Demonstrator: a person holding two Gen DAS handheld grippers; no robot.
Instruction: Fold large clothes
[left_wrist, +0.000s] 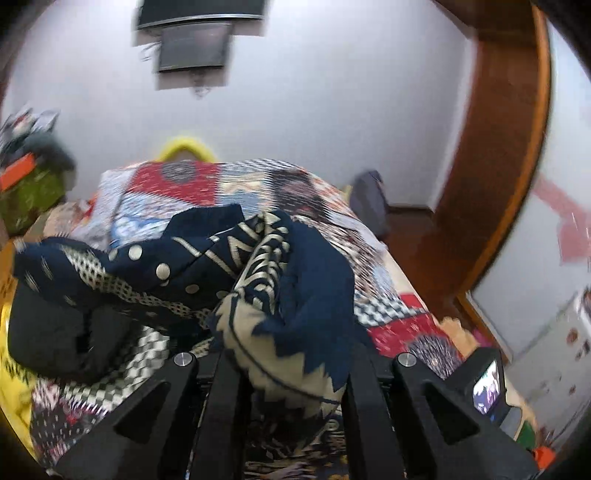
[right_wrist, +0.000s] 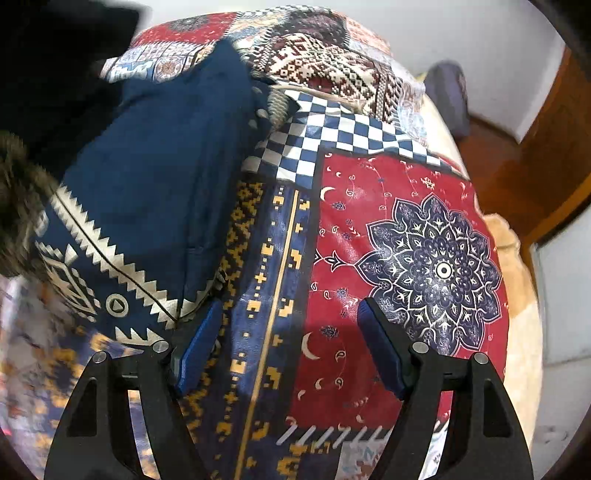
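A navy garment (left_wrist: 288, 280) with cream zigzag and dot patterns is bunched up on the patchwork bedspread (left_wrist: 207, 184). My left gripper (left_wrist: 288, 373) is shut on a fold of it, cloth draped between the fingers. In the right wrist view the same garment (right_wrist: 155, 192) lies on the left of the bed, its zigzag hem toward me. My right gripper (right_wrist: 291, 321) is open and empty over the bedspread (right_wrist: 424, 258), its left blue pad (right_wrist: 199, 347) just beside the garment's hem.
A black garment (left_wrist: 62, 339) lies at the left of the bed. A wooden door frame (left_wrist: 498, 166) and wood floor are to the right. A white wall stands behind the bed. Yellow and green items (left_wrist: 33, 195) sit at the far left.
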